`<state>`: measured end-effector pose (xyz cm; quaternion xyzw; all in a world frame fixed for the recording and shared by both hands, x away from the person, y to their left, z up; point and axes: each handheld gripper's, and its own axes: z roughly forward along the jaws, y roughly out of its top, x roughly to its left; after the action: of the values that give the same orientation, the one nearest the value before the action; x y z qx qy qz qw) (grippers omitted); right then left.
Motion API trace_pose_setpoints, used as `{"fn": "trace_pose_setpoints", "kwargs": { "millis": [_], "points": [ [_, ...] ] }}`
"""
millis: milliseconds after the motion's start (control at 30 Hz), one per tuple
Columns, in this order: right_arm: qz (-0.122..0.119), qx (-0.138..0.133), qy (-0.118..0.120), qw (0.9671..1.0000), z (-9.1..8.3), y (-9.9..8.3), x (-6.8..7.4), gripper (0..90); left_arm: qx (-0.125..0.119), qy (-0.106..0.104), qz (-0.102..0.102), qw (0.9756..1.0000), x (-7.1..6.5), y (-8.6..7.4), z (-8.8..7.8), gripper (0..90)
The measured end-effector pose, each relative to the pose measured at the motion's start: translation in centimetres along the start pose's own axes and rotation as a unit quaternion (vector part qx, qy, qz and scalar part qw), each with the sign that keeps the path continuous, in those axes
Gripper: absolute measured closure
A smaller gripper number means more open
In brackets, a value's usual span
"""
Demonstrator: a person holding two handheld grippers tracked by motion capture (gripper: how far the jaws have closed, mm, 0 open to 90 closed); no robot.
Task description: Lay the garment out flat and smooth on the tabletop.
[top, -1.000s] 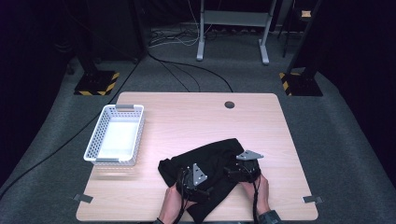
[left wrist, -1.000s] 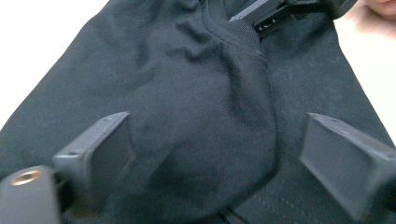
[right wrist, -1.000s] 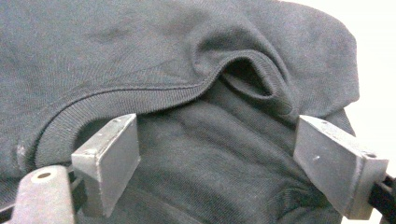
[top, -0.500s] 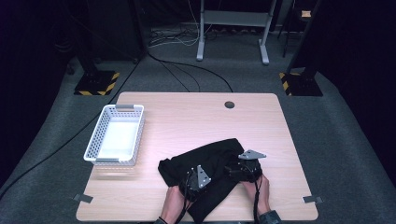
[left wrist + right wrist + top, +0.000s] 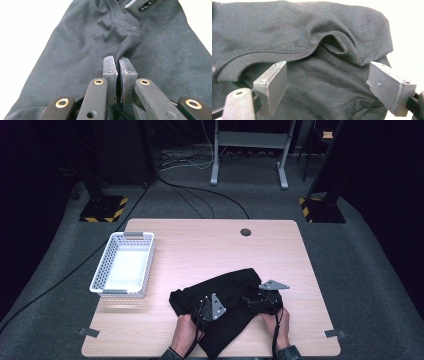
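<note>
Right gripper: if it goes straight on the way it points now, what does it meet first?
Most likely the black garment. The right gripper has its tongs open above the cloth, and just ahead lies the ribbed hem, raised in a fold. Depth is unclear, so it may touch flat cloth first.

— Inspector: State of the left gripper (image 5: pixel 117 62)?
— Assessor: Its jaws had just been closing and stood pressed together, a pinched fold of fabric caught between the pads. In the high view it (image 5: pixel 207 307) sat ahead of the left hand (image 5: pixel 184 331), forearm entering from the bottom edge.
— Inspector: And the right gripper (image 5: pixel 329 87)?
— Assessor: Jaws stood wide apart, pads (image 5: pixel 273 83) pressing on nothing. In the high view it (image 5: pixel 260 299) lay beside the left one, the right hand (image 5: pixel 276 324) behind it, both hands low near the table's near edge.
</note>
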<state>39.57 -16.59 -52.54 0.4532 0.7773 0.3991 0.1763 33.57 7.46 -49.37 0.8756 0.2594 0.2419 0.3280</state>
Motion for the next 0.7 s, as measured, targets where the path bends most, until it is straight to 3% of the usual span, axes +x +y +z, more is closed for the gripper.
{"fn": "trace_pose_setpoints", "kwargs": {
  "millis": [267,700],
  "points": [
    [-0.002,0.005,0.000,1.0000,0.1,0.0,0.0,16.2,-0.017,0.005,-0.004,0.9998,1.8,1.1,-0.9,85.2],
    [-0.006,0.012,0.003,0.9999,0.3,0.1,0.1,15.3,-0.022,0.010,-0.009,0.9997,4.0,2.1,-1.1,84.8]
  ]
}}
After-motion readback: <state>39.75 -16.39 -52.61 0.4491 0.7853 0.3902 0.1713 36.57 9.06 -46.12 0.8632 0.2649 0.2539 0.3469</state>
